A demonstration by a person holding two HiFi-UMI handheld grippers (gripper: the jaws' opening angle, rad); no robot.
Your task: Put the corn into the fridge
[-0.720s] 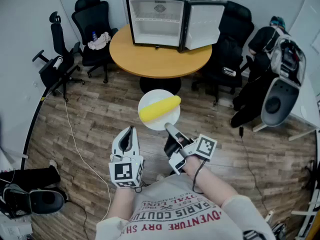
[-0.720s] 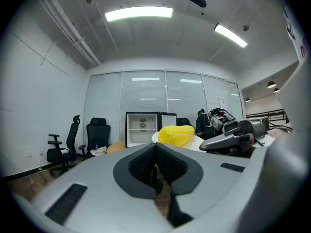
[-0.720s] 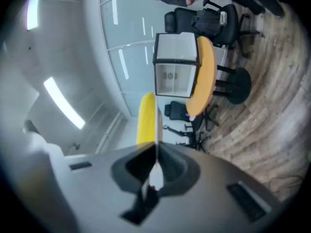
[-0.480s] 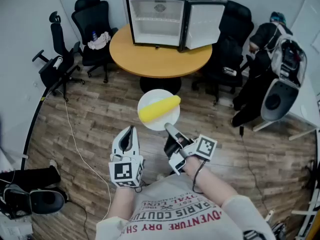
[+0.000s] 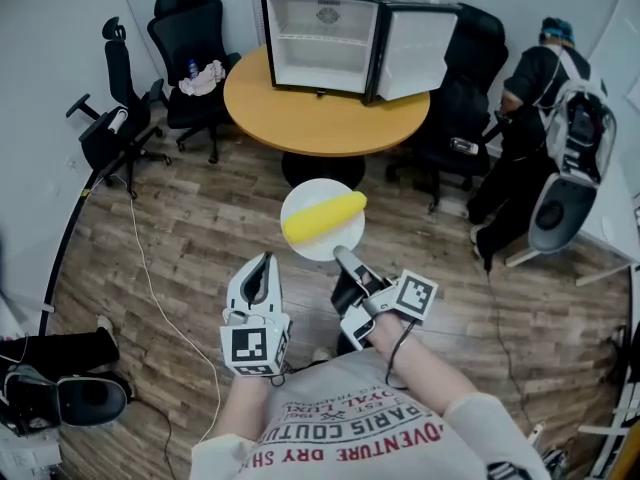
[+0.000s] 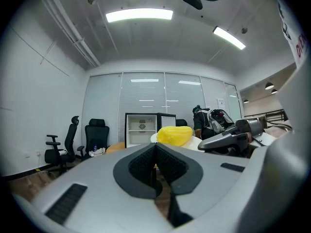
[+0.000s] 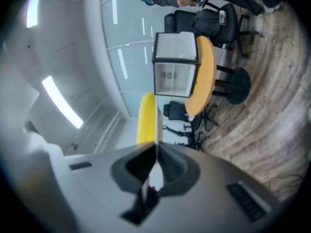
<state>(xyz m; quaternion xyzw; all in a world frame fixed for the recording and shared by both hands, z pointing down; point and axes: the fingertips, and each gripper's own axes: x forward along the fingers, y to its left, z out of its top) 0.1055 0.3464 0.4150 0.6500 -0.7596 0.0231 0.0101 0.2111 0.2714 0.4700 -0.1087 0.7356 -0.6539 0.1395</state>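
Observation:
A yellow corn cob [image 5: 324, 218] lies on a round white plate [image 5: 306, 247] held out in the air over the wooden floor. My right gripper [image 5: 341, 256] is shut on the plate's near rim; in the right gripper view the plate [image 7: 158, 130] shows edge-on between the jaws, the corn [image 7: 146, 118] beside it. My left gripper [image 5: 261, 265] hovers to the plate's left, shut and empty, its jaws [image 6: 154, 154] pressed together. The mini fridge [image 5: 325, 36] stands with its door open on the round wooden table [image 5: 320, 120] ahead.
Black office chairs [image 5: 195, 53] ring the table, one with clothes on it. A person with a backpack [image 5: 560, 98] stands at the right by a chair. A white cable [image 5: 150, 288] runs over the floor at the left, and shoes [image 5: 60, 393] lie at the lower left.
The table and fridge have shifted slightly in the head view. The plate with the corn stays in my right gripper. The person at the right has straightened up.

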